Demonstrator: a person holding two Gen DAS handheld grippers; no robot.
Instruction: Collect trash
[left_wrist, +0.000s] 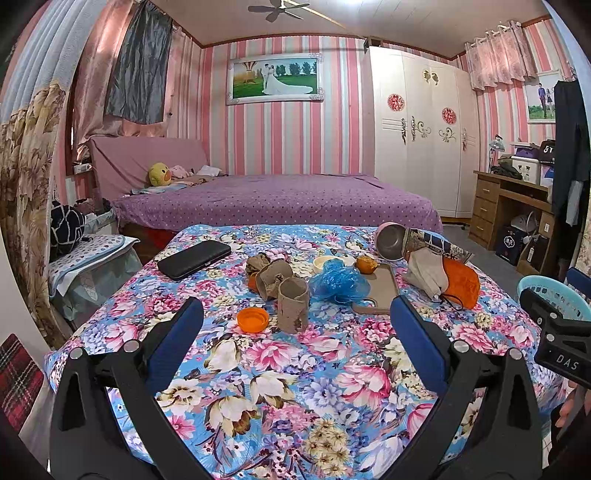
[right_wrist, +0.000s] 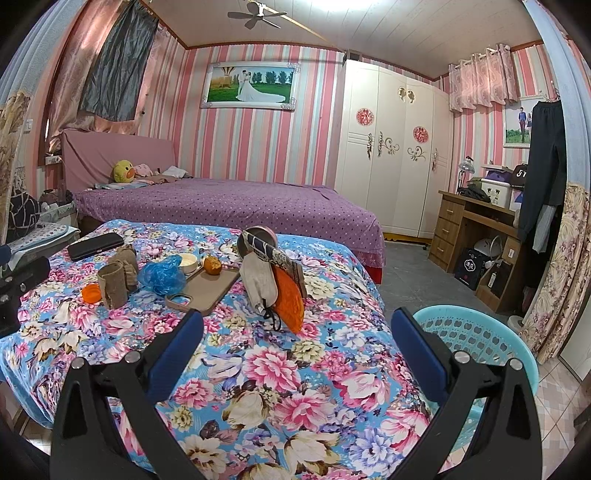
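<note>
Progress: no collection is evident. The turquoise basket (right_wrist: 480, 339), at the lower right of the right wrist view beside the table, shows nothing inside as far as its visible part allows; its bottom is hidden. All trash remains on the floral tablecloth (left_wrist: 295, 387).

Items outstanding, largest first, in the left wrist view: crumpled blue plastic bag (left_wrist: 334, 281) at frame centre, partly on a tan cutting board (left_wrist: 380, 288); three cardboard tubes (left_wrist: 291, 308) left of centre, the nearest upright; a partly peeled orange (left_wrist: 366, 264) on the board's far end; an orange cap (left_wrist: 252, 319) just beside the nearest tube.

Left gripper (left_wrist: 295, 332): jaws wide apart, holding nothing, the nearest tube and the cap lying just beyond and between its tips. Right gripper (right_wrist: 295, 336): jaws wide apart, holding nothing, the trash well off toward the left of the frame, the basket just behind its right finger.
</note>
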